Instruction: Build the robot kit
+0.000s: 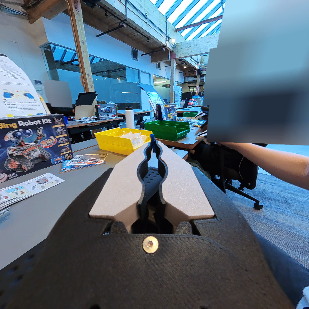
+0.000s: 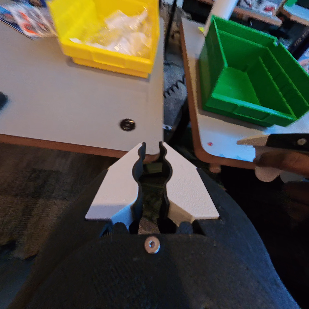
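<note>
Blue peg point(image 1: 152, 140) sits pinched at the very tips of the left gripper point(image 1: 153, 145), held up in the air short of the yellow bin point(image 1: 115, 142). With so little of it caught, it could twist or slip out. The right gripper point(image 2: 151, 144) hangs spread and empty before the table point(image 2: 66, 103) edge. The green bin point(image 2: 250, 80) lies ahead to its right on a second table, in an open workshop.
</note>
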A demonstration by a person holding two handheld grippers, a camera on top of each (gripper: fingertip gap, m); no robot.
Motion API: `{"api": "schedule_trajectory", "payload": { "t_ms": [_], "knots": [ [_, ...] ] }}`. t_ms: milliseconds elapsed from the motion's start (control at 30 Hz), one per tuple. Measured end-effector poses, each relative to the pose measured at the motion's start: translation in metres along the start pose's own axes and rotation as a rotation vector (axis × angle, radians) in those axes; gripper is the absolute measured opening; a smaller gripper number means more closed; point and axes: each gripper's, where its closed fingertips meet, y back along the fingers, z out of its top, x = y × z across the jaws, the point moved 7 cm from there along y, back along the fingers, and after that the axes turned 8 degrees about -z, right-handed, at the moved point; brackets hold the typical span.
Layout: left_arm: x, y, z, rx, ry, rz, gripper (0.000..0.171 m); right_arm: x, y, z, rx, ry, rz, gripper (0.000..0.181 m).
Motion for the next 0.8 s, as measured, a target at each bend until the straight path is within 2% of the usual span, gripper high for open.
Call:
{"api": "schedule_trajectory", "payload": {
  "t_ms": [67, 167, 267, 367, 433, 533, 633, 800],
  "knots": [
    [0.005, 0.005, -0.003, 0.005, -0.008, 0.018, 0.002, 0.038, 0.024, 0.001, -0.096, -0.006, 0.068, 0.014],
    [0.017, 0.012, -0.005, 0.010, -0.022, 0.036, 0.003, 0.114, 0.069, -0.002, -0.338, -0.005, 0.148, 0.010],
    [0.040, 0.016, -0.002, 0.004, -0.037, 0.037, 0.003, 0.184, 0.103, -0.009, -0.574, 0.086, 0.106, 0.000],
    [0.070, 0.014, 0.000, -0.010, -0.047, 0.028, 0.002, 0.230, 0.112, -0.001, -0.692, 0.140, 0.075, 0.000],
    [0.092, 0.008, 0.008, -0.031, -0.057, 0.035, 0.002, 0.256, 0.104, 0.014, -0.717, 0.148, 0.104, 0.000],
    [0.120, -0.005, 0.036, -0.064, -0.049, 0.028, 0.002, 0.286, 0.087, 0.060, -0.696, 0.194, 0.156, 0.000],
    [0.144, -0.008, 0.077, -0.057, -0.020, 0.036, 0.002, 0.305, 0.086, 0.128, -0.728, 0.216, 0.230, 0.000],
    [0.174, 0.029, 0.178, -0.082, -0.017, 0.150, 0.002, 0.333, 0.102, 0.256, -0.794, 0.241, 0.355, 0.000]
  ]
}}
